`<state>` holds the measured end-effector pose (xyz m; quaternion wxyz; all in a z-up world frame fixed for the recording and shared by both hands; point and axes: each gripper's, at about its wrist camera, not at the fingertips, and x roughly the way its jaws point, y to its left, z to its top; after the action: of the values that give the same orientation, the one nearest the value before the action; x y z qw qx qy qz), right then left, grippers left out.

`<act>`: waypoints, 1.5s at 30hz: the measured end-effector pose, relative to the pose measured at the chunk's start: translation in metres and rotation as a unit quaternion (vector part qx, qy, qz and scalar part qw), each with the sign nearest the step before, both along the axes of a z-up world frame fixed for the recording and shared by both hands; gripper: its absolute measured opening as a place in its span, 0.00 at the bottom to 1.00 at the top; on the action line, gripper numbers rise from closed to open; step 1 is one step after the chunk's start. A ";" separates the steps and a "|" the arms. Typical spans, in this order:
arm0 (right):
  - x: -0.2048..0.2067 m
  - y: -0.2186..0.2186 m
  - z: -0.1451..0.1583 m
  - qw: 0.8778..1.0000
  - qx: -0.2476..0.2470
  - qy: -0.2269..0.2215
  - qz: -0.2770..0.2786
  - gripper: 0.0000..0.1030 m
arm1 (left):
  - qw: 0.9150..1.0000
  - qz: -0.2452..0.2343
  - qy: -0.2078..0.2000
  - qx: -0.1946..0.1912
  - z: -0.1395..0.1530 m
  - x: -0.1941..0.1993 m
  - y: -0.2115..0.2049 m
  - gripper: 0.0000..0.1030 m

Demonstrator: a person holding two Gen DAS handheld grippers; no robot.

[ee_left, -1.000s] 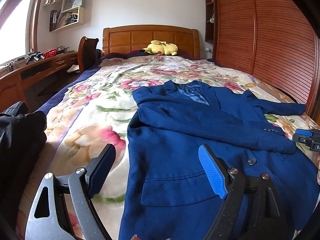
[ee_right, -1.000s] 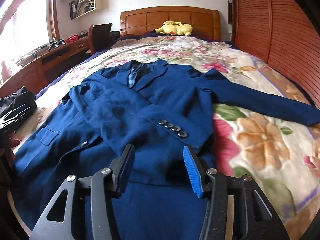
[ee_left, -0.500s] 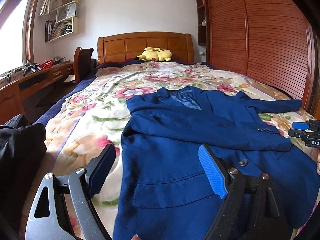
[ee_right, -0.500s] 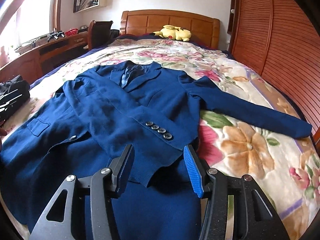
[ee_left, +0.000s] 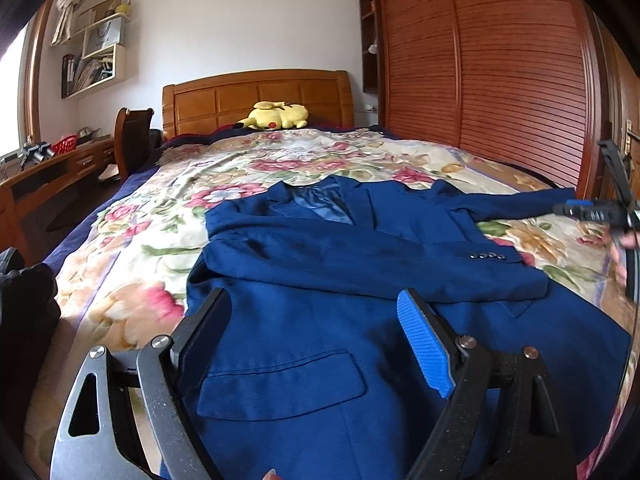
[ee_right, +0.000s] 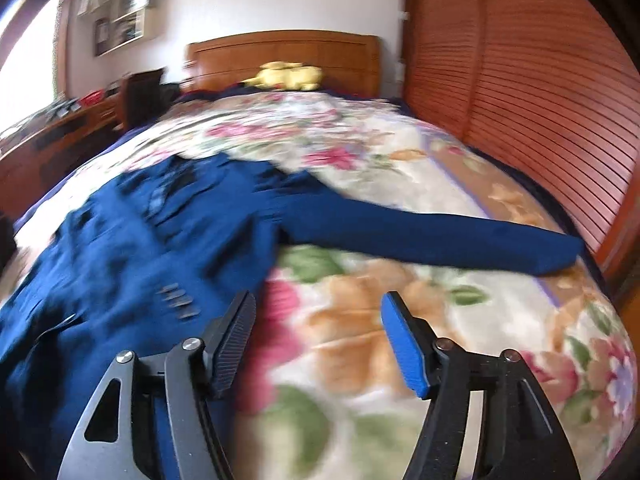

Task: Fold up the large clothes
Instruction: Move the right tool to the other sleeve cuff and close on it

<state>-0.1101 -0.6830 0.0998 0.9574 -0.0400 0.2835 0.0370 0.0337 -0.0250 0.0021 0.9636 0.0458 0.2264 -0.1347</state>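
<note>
A navy blue suit jacket [ee_left: 320,320] lies face up on the floral bedspread [ee_left: 132,292]. One sleeve is folded across its chest, with cuff buttons [ee_left: 488,256] showing. The other sleeve [ee_right: 440,236] stretches out flat toward the wardrobe side. My left gripper [ee_left: 316,320] hovers open above the jacket's lower front near a flap pocket [ee_left: 280,384], nothing between its fingers. My right gripper [ee_right: 320,320] is over the bedspread just right of the jacket's edge; its jaws are opening and nothing is between them. In the left wrist view the right gripper [ee_left: 592,212] shows at the right edge.
A yellow plush toy [ee_left: 276,115] lies by the wooden headboard [ee_left: 256,96]. A slatted wooden wardrobe [ee_left: 500,68] runs along the bed's right side. A desk [ee_left: 52,168] and chair [ee_left: 132,136] stand left of the bed. Dark clothing [ee_left: 24,320] sits at the near left.
The right gripper has swung right, off the folded sleeve cuff to over the bedspread, and its jaws have widened. The left view has shifted slightly, leaving the jacket lying lower and further right.
</note>
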 end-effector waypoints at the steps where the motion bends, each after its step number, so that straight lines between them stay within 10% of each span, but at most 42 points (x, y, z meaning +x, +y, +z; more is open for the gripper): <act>1: 0.006 -0.013 0.001 1.000 0.004 0.003 -0.013 0.70 | 1.000 -0.001 -0.001 0.003 0.000 0.000 -0.003 0.83; 15: 0.088 -0.167 -0.007 0.981 0.053 0.038 -0.180 0.71 | 1.000 0.001 0.013 0.000 -0.011 0.006 -0.005 0.83; 43: 0.150 -0.240 -0.032 0.924 0.220 0.049 -0.310 0.70 | 1.000 0.000 0.030 0.006 -0.019 0.012 -0.008 0.83; 45: 0.152 -0.237 -0.035 0.926 0.206 0.051 -0.311 0.56 | 1.000 0.000 0.030 0.005 -0.019 0.012 -0.008 0.83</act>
<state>0.0419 -0.9196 0.0649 0.8922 0.2503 0.3165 -0.2026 0.0462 -0.0326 -0.0173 0.9561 0.0467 0.2560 -0.1345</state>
